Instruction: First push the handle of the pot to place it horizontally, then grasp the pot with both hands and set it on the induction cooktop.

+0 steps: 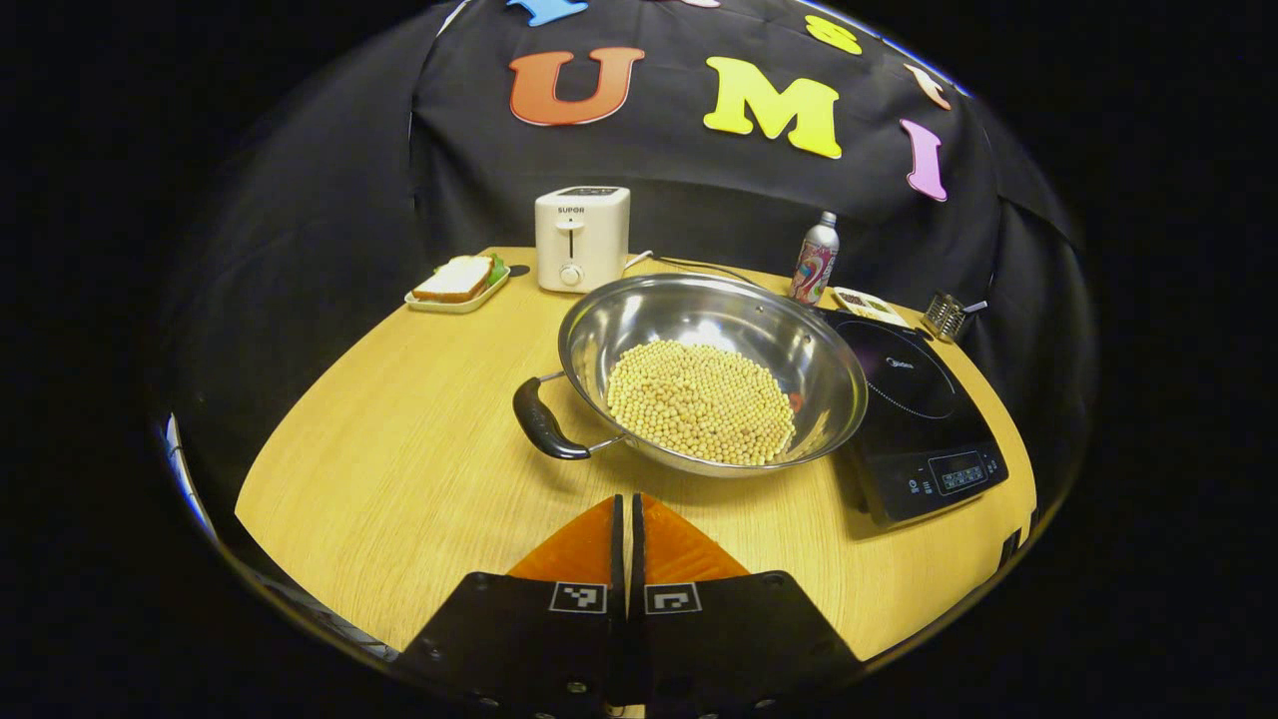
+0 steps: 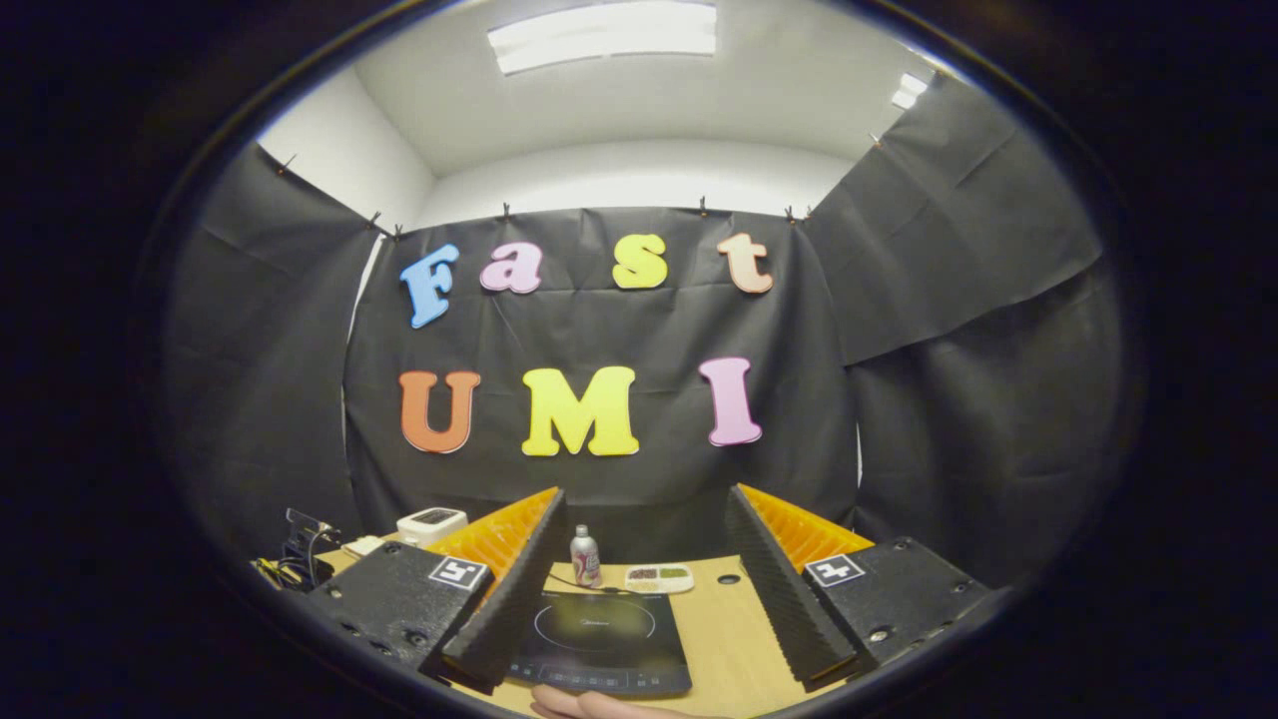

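Wooden table point(image 1: 399, 479), booth setting: we list 1 steel pot point(image 1: 711, 371) of beans, touching the left edge of the induction cooktop point(image 1: 919, 419), not yet on it. Its black handle point(image 1: 544, 424) points toward our left gripper point(image 1: 629, 519), whose fingers are pressed together, likely so they can push that handle. Our right gripper point(image 2: 644, 559) is spread wide over the cooktop, apparently waiting for the 2-handed lift.

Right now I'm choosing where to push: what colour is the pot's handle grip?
Black, on the pot's handle; clearest in the left gripper view.
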`<state>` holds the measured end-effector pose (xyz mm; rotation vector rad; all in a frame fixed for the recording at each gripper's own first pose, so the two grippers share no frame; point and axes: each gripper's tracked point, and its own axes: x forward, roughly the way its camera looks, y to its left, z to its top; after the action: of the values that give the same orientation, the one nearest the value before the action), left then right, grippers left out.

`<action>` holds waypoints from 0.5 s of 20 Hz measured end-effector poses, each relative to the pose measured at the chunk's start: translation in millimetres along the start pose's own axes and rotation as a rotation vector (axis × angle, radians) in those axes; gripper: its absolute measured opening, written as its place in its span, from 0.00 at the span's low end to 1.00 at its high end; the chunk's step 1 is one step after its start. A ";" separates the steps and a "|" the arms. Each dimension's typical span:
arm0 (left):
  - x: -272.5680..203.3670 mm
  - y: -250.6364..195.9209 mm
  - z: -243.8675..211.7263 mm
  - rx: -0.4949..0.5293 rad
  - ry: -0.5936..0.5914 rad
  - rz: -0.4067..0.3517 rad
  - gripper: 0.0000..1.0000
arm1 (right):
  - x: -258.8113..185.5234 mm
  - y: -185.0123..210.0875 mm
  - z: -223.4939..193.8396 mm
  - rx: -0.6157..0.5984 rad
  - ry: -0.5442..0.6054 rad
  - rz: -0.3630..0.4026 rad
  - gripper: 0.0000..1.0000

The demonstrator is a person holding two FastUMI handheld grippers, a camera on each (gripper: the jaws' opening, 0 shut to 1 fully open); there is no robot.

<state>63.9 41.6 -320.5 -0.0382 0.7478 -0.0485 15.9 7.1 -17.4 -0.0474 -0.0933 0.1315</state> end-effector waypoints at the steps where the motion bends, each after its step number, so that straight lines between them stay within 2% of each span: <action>1: 5.3 3.0 -0.6 -0.008 0.019 0.017 0.00 | 3.3 -2.6 1.4 -0.011 -0.006 0.002 0.96; 2: 11.4 6.4 -1.2 -0.010 0.033 0.031 0.00 | 6.6 -5.2 3.0 -0.016 -0.017 0.002 0.96; 3: 15.7 6.4 -0.8 -0.012 0.040 0.033 0.00 | 10.0 -7.6 4.9 -0.015 -0.029 0.000 1.00; 4: 20.6 5.6 -0.6 -0.019 0.049 0.031 0.00 | 12.8 -9.5 3.6 -0.015 -0.036 0.000 0.96; 8: 30.4 5.3 6.1 -0.072 0.067 0.026 0.00 | 19.2 -10.7 -8.9 0.011 -0.002 0.055 0.96; 10: 31.5 10.2 11.8 -0.101 0.062 0.031 0.00 | 23.1 -20.4 -10.1 0.005 0.003 0.053 0.96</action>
<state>95.4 50.2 -333.8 -0.1212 0.8126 0.0180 42.3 -10.4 -24.3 -0.0448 -0.0884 0.1844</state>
